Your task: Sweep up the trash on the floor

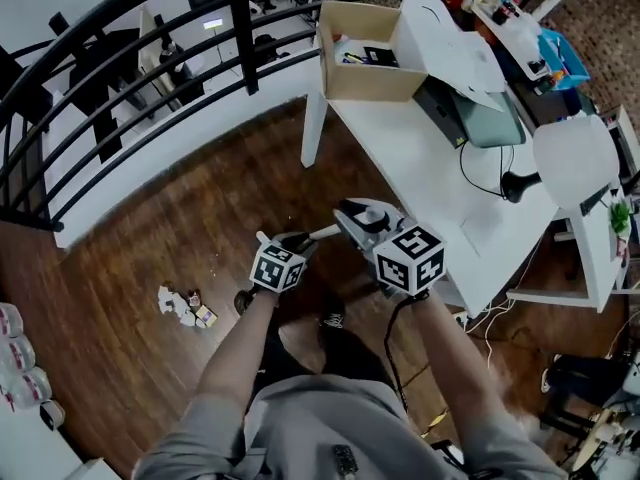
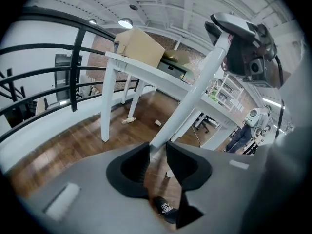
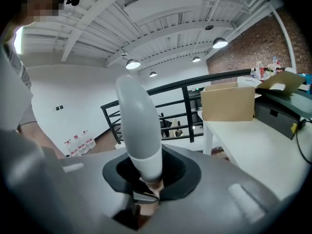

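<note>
**Containers.** An open cardboard box [image 1: 372,80] stands on the corner of the white table [image 1: 420,158] with its flaps raised. It holds small dark and yellow items that cannot be identified. Clear bottles [image 1: 18,363] stand in a row against the wall at the far left.

**Task item.** The trash [image 1: 183,308], crumpled white paper and small scraps, lies on the wood floor [image 1: 180,228]. It is to the left of the left gripper and apart from it. Nothing touches it.

**Hand pose.** Both forearms reach forward from the torso, and the two grippers sit close together in front of the table.
- The left gripper [image 1: 300,240] takes the lower position. Its jaws are clamped on the white pole [image 1: 325,232], which runs up and to the right between them toward the right gripper.
- The right gripper [image 1: 355,218] takes the upper position. Its jaws are clenched on the same pole at its rounded grey grip end, which projects past the jaws.
- The lower end of the pole cannot be made out.
</note>
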Action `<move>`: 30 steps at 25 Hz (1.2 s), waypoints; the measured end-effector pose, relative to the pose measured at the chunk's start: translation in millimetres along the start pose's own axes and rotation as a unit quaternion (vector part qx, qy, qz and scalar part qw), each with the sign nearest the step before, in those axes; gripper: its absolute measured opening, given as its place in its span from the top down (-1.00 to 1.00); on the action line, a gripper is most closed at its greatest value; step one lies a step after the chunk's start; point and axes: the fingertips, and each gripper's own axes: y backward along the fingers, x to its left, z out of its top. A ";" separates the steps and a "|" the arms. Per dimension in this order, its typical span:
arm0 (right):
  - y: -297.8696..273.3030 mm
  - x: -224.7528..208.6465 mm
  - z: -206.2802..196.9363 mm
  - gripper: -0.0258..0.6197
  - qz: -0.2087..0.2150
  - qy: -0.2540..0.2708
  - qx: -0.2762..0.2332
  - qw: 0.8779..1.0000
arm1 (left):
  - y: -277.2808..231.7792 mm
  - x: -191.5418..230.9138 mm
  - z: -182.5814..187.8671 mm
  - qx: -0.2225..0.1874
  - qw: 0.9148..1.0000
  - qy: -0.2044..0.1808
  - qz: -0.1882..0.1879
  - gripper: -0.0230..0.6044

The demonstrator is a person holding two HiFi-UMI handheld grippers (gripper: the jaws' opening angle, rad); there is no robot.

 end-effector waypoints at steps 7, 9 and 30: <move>38.8 -51.2 -41.8 0.72 0.008 0.004 0.033 0.999 | -64.0 -46.0 -12.6 0.003 0.999 0.032 -0.003 0.59; 46.6 -68.9 -49.1 0.72 0.002 0.005 0.038 0.999 | -76.8 -54.5 -11.0 -0.009 0.999 0.048 0.000 0.69; 75.2 -165.0 -56.3 0.52 -0.021 0.011 0.017 1.000 | -108.3 -61.4 -9.8 0.003 0.998 0.060 0.035 0.92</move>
